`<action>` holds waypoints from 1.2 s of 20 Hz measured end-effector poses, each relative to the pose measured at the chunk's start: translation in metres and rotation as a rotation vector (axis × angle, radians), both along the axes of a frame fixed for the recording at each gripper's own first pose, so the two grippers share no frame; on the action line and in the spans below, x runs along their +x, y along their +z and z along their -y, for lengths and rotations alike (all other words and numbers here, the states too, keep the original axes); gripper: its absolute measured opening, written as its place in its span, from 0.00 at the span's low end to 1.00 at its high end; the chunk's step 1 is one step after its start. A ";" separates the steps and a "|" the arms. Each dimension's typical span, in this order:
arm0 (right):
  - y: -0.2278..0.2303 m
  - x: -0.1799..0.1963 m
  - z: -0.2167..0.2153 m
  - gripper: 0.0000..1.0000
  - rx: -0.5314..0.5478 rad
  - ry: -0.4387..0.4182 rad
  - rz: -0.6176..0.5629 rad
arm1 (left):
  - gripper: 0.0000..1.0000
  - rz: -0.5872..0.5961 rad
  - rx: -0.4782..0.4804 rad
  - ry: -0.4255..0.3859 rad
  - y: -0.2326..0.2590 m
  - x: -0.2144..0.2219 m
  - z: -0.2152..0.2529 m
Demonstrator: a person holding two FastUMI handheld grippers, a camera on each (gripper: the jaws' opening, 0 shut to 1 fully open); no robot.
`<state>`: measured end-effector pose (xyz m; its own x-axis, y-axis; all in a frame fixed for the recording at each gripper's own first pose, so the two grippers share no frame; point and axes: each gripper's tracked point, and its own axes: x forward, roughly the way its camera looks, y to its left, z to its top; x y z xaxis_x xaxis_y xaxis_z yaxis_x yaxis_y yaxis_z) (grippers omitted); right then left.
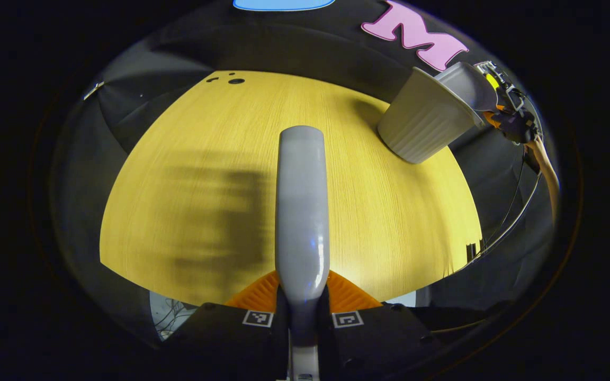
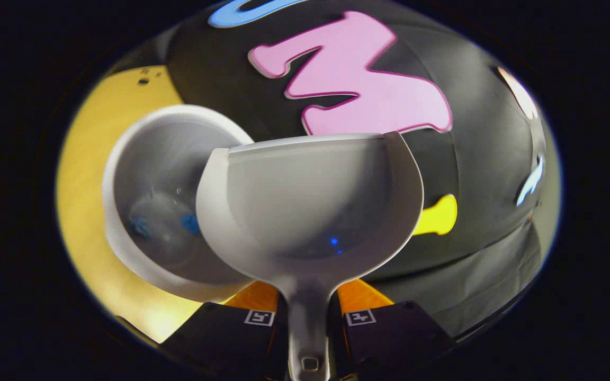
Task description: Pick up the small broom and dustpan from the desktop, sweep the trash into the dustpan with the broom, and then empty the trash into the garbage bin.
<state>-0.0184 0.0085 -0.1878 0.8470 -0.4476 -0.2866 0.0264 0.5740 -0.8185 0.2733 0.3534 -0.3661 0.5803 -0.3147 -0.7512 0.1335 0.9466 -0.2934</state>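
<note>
In the left gripper view my left gripper (image 1: 303, 309) is shut on the grey broom (image 1: 302, 211), which points straight ahead over the yellow wooden desktop (image 1: 178, 159). At the upper right stands the white ribbed garbage bin (image 1: 421, 124), with the grey dustpan (image 1: 466, 84) tipped over its rim and the other gripper (image 1: 511, 114) behind it. In the right gripper view my right gripper (image 2: 307, 317) is shut on the dustpan's handle (image 2: 307, 312). The empty dustpan (image 2: 310, 206) hangs beside and partly over the bin (image 2: 162, 201), which holds blue and clear scraps (image 2: 149, 225).
The desktop's front edge (image 1: 188, 296) runs just ahead of the left gripper. A few small dark holes (image 1: 233, 80) mark the desktop's far end. Cables (image 1: 517, 206) hang off the right side of the desk.
</note>
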 end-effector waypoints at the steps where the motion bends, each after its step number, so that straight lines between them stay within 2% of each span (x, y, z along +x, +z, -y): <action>1: 0.009 -0.001 -0.004 0.34 0.071 -0.006 0.024 | 0.26 0.013 0.010 0.004 0.003 0.005 -0.002; 3: 0.018 -0.004 -0.015 0.34 0.195 -0.003 0.054 | 0.29 0.033 0.019 0.007 0.009 0.011 -0.003; 4: 0.021 -0.005 -0.021 0.34 0.254 0.004 0.064 | 0.26 0.042 0.022 0.007 0.012 0.013 -0.005; 6: 0.026 -0.008 -0.033 0.34 0.371 0.026 0.076 | 0.26 0.055 0.022 0.008 0.016 0.015 -0.004; 8: 0.027 -0.008 -0.057 0.34 0.582 0.076 0.099 | 0.26 0.063 0.014 0.015 0.019 0.017 -0.005; 10: 0.029 -0.015 -0.083 0.33 0.730 0.100 0.084 | 0.26 0.061 -0.018 0.027 0.020 0.016 -0.002; 11: 0.028 -0.018 -0.089 0.33 0.763 0.107 0.065 | 0.29 0.057 -0.041 0.037 0.020 0.015 0.000; 12: 0.026 -0.021 -0.094 0.34 0.787 0.113 0.044 | 0.26 0.056 -0.054 0.045 0.020 0.014 -0.001; 15: -0.002 -0.041 -0.114 0.34 0.858 0.122 -0.039 | 0.26 0.054 -0.047 0.063 0.014 0.010 -0.009; 19: -0.056 -0.097 -0.170 0.34 0.990 0.112 -0.178 | 0.26 0.040 -0.040 0.085 0.002 0.008 -0.023; 20: -0.070 -0.107 -0.181 0.33 1.008 0.111 -0.214 | 0.29 0.037 -0.035 0.089 -0.001 0.008 -0.027; 21: -0.084 -0.117 -0.192 0.33 1.017 0.109 -0.253 | 0.26 0.032 -0.030 0.091 -0.004 0.010 -0.031; 24: -0.131 -0.144 -0.213 0.33 1.031 0.087 -0.359 | 0.26 0.017 -0.013 0.090 -0.014 0.015 -0.039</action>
<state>-0.1621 0.2214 -0.3187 0.6563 0.2057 -0.7259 -0.1911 0.9761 0.1038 0.2885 0.3929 -0.3797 0.6193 -0.2705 -0.7371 0.0530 0.9510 -0.3045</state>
